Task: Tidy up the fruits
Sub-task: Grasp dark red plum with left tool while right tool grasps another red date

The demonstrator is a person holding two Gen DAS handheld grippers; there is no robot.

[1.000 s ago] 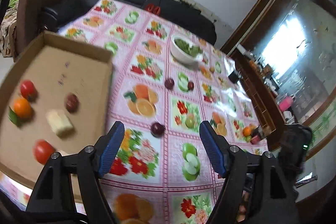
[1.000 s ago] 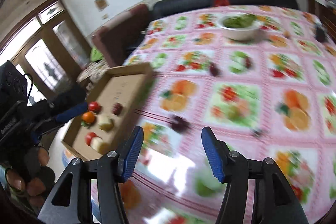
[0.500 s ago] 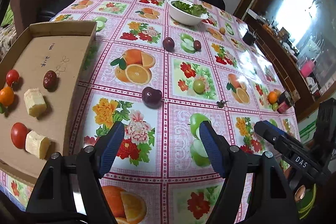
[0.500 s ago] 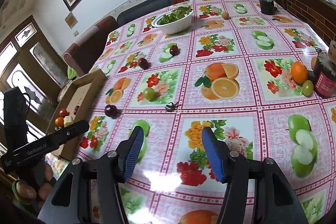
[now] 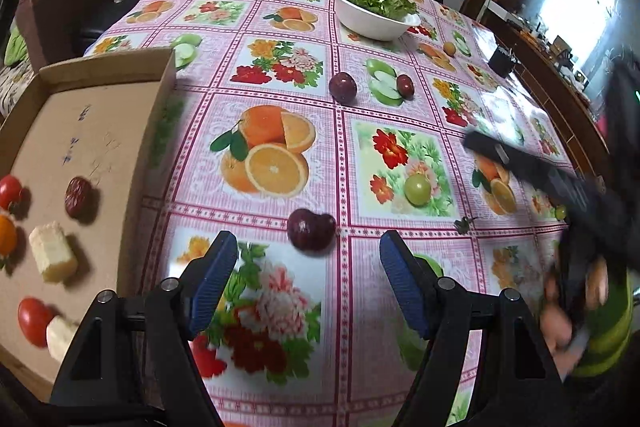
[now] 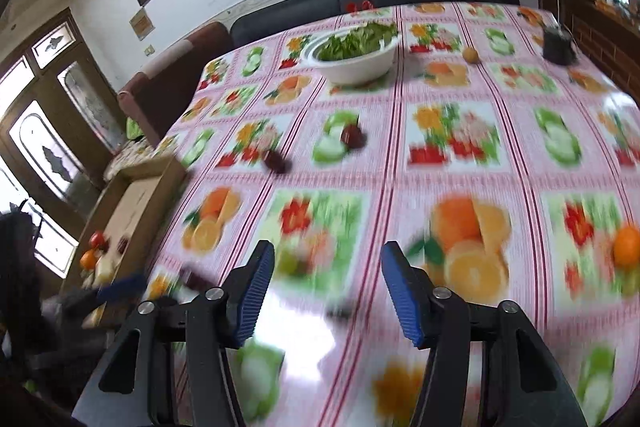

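Cardboard tray far left holds tomatoes, date, pale chunks. Left gripper fingers spread, empty, dark plum on tablecloth just ahead between them. Right gripper fingers closing, nothing between; view blurred.

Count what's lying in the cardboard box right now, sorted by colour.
Red tomatoes: 2
Dark red date: 1
Orange fruit: 1
Pale yellow blocks: 2
Total: 6
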